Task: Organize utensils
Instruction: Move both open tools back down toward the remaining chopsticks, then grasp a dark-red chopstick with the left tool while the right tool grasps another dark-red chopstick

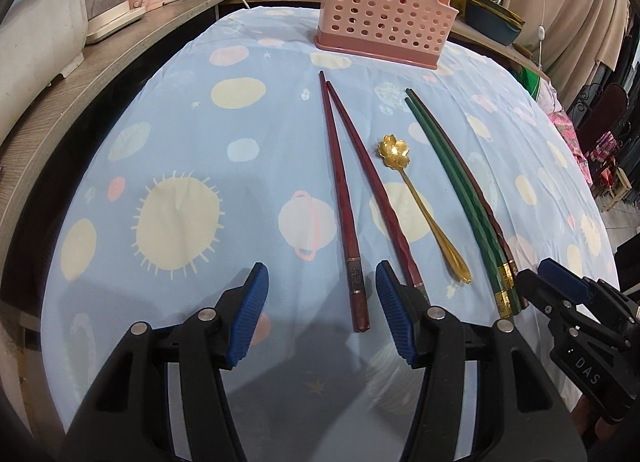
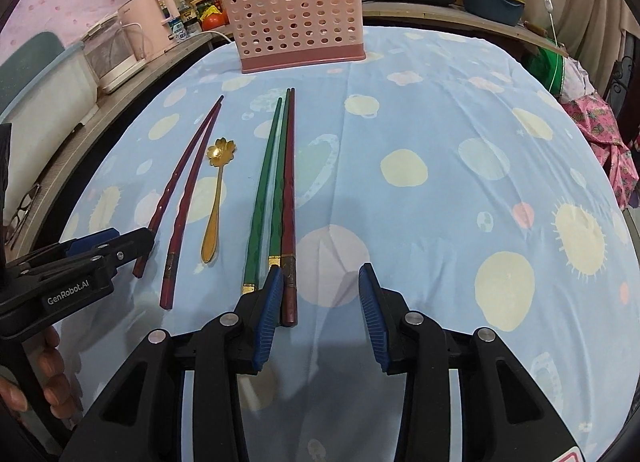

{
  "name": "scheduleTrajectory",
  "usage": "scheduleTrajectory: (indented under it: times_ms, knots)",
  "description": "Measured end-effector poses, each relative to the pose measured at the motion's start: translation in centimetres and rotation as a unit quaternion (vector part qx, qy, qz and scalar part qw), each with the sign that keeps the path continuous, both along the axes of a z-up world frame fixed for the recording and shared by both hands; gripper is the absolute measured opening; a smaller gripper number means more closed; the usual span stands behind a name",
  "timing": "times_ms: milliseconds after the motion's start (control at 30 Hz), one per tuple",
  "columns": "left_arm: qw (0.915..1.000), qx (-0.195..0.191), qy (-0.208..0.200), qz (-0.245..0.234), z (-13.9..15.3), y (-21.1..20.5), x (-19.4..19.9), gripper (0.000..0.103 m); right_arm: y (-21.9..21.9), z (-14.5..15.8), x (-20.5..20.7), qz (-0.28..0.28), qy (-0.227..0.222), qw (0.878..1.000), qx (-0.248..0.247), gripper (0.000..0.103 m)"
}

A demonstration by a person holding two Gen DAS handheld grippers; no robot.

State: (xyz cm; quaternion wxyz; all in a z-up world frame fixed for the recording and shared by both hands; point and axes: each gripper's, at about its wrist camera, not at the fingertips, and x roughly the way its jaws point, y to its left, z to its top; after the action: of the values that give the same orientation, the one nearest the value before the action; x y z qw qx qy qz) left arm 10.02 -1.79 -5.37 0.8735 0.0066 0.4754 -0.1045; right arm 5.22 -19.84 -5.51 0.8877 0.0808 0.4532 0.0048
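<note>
Left gripper (image 1: 322, 286): spread, astride red chopstick (image 1: 340, 198) | Right gripper (image 2: 318, 294): spread, empty | Holder (image 1: 384, 10): far end, apparently empty | Risk: closing may nudge adjacent chopstick (image 1: 376, 186), scattering pair

The right tool (image 2: 320, 290) is wide open, near the chopsticks (image 2: 276, 198); the pink basket (image 2: 296, 38) stands far behind them.

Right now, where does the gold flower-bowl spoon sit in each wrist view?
Left wrist: the gold spoon lies right of centre, between the red chopsticks and the green chopsticks.
Right wrist: the gold spoon lies left of centre, between the same two groups.
Shared landmark: the pink perforated caddy stands at the far end of the cloth.
</note>
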Motion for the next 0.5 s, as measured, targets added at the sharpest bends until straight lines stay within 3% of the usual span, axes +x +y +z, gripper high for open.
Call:
scheduleTrajectory:
  times_ms: [333,500]
  knots:
    - [0.9998,0.015,-0.008,-0.005,-0.39,-0.31,-0.19,0.053,0.25,-0.41,0.02,0.004,0.001,1.0,-0.019,0.036]
    - [0.9997,0.02,-0.013,-0.007,-0.51,-0.38,-0.31,0.053,-0.19,-0.51,0.02,-0.002,0.0,1.0,-0.016,0.027]
